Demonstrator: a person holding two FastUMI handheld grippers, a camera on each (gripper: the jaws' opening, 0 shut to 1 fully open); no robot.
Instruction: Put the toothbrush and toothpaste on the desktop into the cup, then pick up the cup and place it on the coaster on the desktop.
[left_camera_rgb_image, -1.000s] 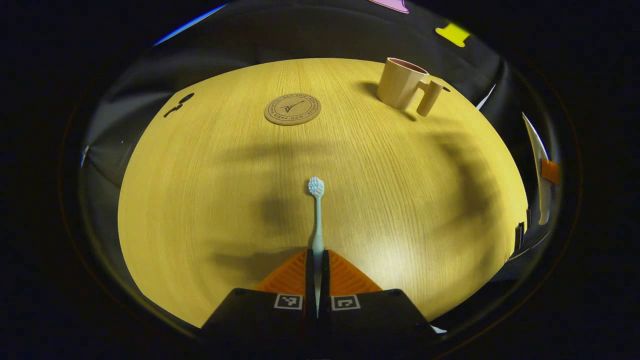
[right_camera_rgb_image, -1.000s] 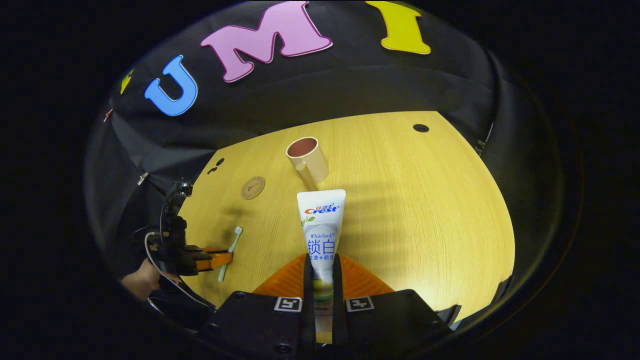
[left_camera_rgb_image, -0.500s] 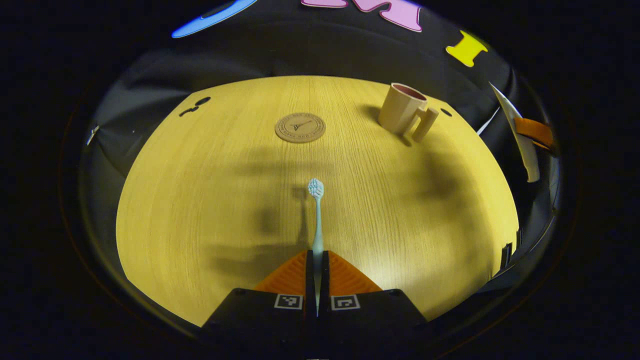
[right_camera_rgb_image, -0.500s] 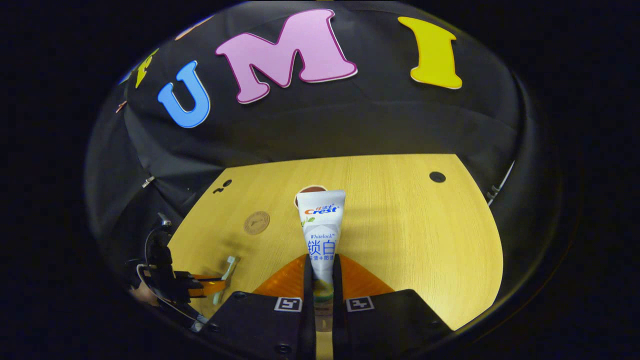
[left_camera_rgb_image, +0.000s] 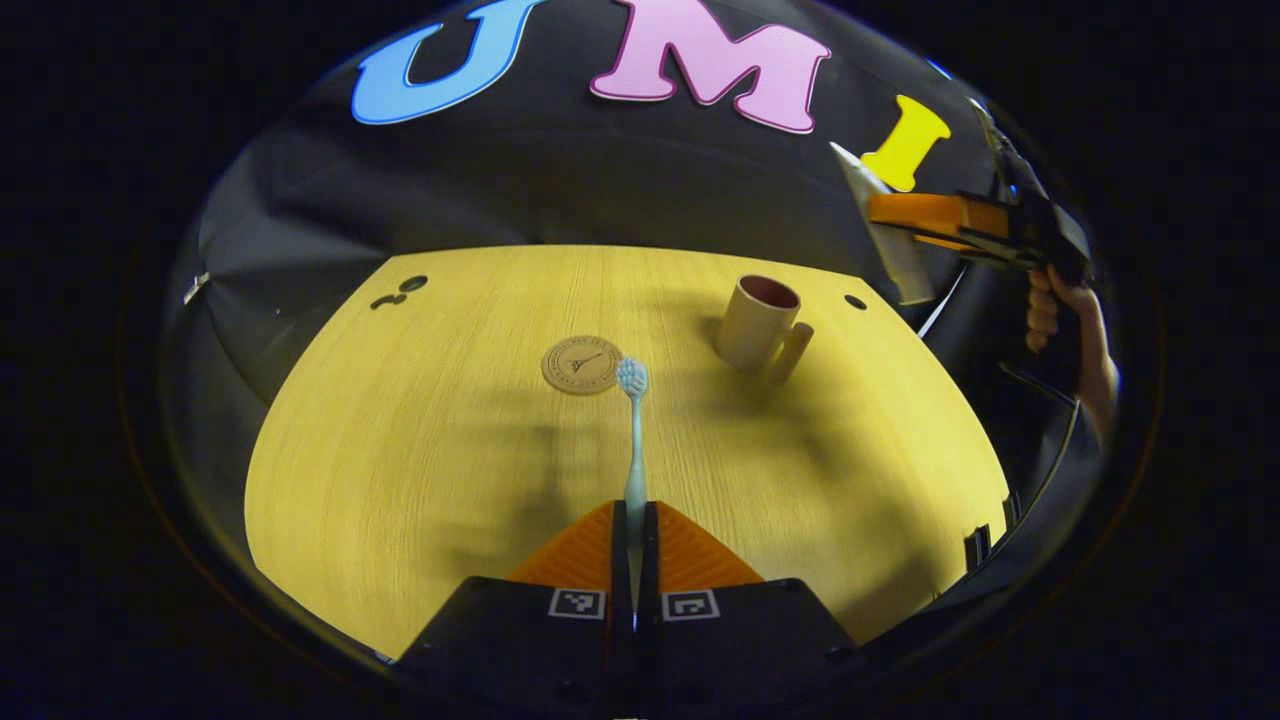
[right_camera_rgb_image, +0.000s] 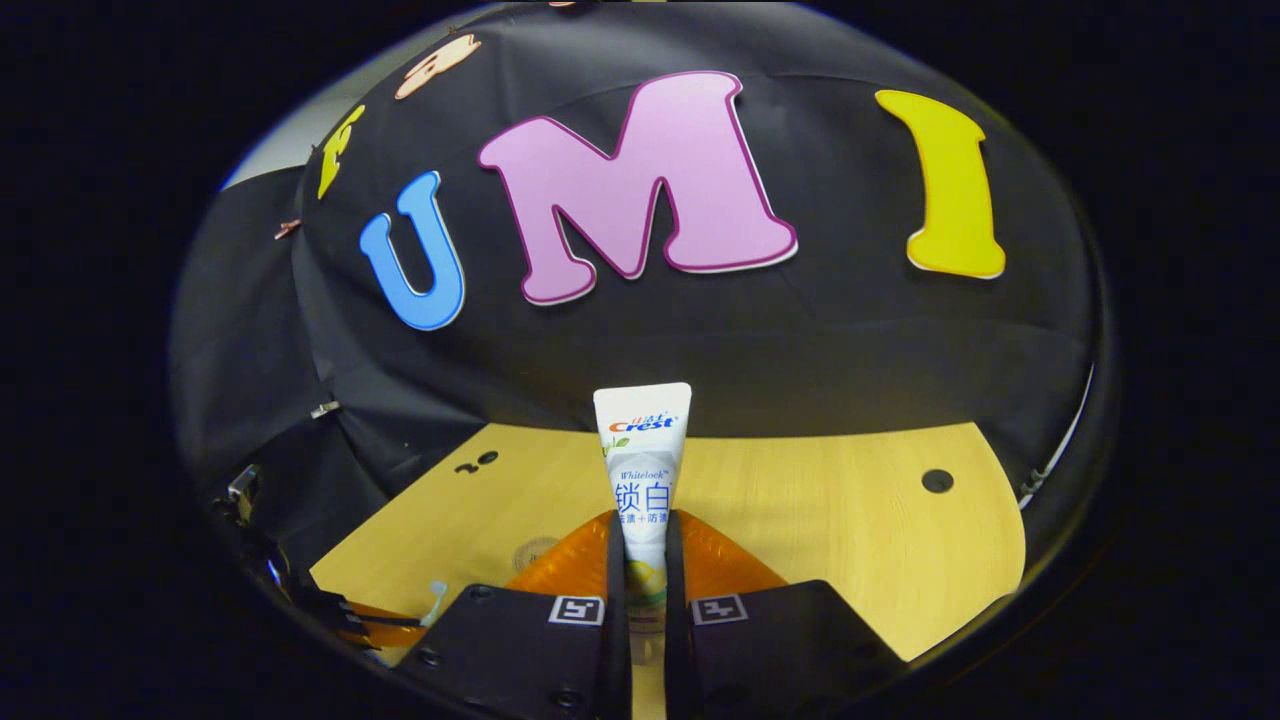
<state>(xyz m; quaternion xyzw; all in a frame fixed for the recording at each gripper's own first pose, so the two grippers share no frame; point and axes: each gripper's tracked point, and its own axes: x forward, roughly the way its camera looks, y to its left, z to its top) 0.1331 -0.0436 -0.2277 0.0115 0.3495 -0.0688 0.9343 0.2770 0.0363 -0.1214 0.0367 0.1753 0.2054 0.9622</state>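
- Left claw (left_camera_rgb_image: 634, 520): fingers pressed together on the toothbrush (left_camera_rgb_image: 633, 440) handle. Brush sticks out forward, bristle head up, held clear above the desk (left_camera_rgb_image: 400, 450).
- Right claw (right_camera_rgb_image: 640, 535): pinching the toothpaste (right_camera_rgb_image: 642, 455) tube near its lower end, flat crimped end pointing away from the claw. In the left gripper view this claw (left_camera_rgb_image: 915, 222) sits high past the desk's far right corner, tube hanging across it, with the person's hand (left_camera_rgb_image: 1045, 305) on the grip.
- Cup (left_camera_rgb_image: 757, 322): upright near the far right part of the desk, handle turned toward the near side, mouth open, nothing seen inside it.
- Coaster (left_camera_rgb_image: 582, 364): flat on the desk, around the middle toward the far edge, well apart from the cup, nothing on it. The toothbrush head overlaps its right rim in the left gripper view, but only by line of sight.
- Progress: both items are lifted, neither is in the cup. Judged early-to-mid.
- Left to do: drop the toothbrush in, drop the toothpaste in, free a claw, grab the cup, set it on the coaster.
- Risk: cup looks light, so a tall tube and brush could tip it on insertion.
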